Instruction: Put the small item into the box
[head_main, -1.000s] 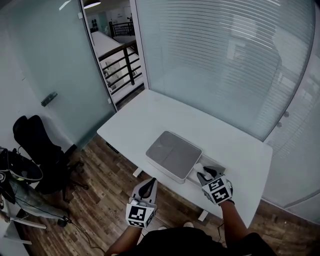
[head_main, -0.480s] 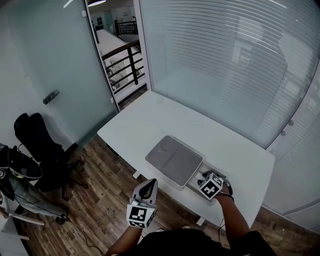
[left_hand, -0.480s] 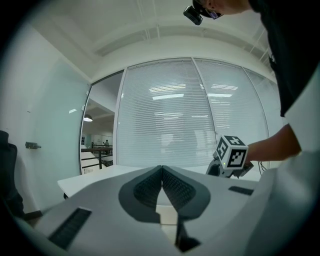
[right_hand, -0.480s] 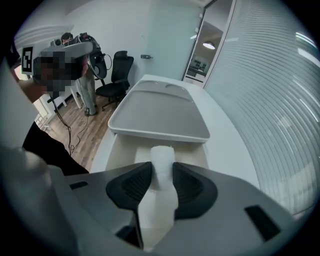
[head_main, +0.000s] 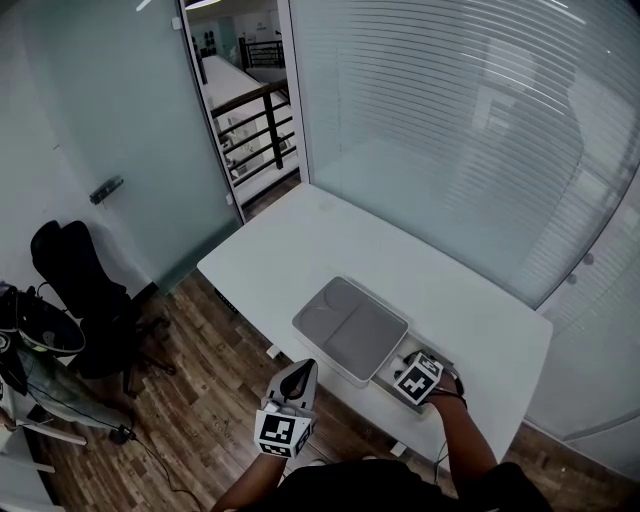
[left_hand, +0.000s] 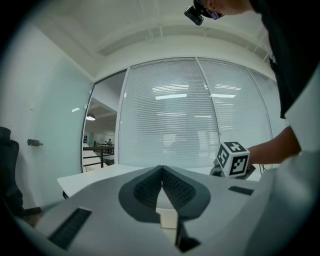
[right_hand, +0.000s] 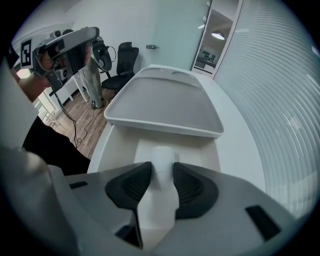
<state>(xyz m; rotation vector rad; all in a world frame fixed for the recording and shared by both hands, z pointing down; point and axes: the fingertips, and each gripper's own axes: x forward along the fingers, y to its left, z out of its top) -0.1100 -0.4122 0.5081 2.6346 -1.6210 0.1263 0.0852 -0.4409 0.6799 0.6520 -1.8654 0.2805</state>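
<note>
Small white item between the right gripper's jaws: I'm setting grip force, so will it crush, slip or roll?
Probably stiff: the small white round-topped item shows no dent where the dark ribbed pads of the right gripper press it. Its smooth surface may slip, though the ribs should help. Its rounded form suggests it could roll if laid down.

I see a white desk (head_main: 330, 235) standing on a wood floor (head_main: 200, 390). To its left a black chair (head_main: 78, 290) sits near a frosted glass door (head_main: 110, 120) that has a small handle (head_main: 106, 189). Behind the desk runs a glass wall (head_main: 450, 130) with blinds. Between door and wall I can make out a dark railing (head_main: 255, 135).
</note>
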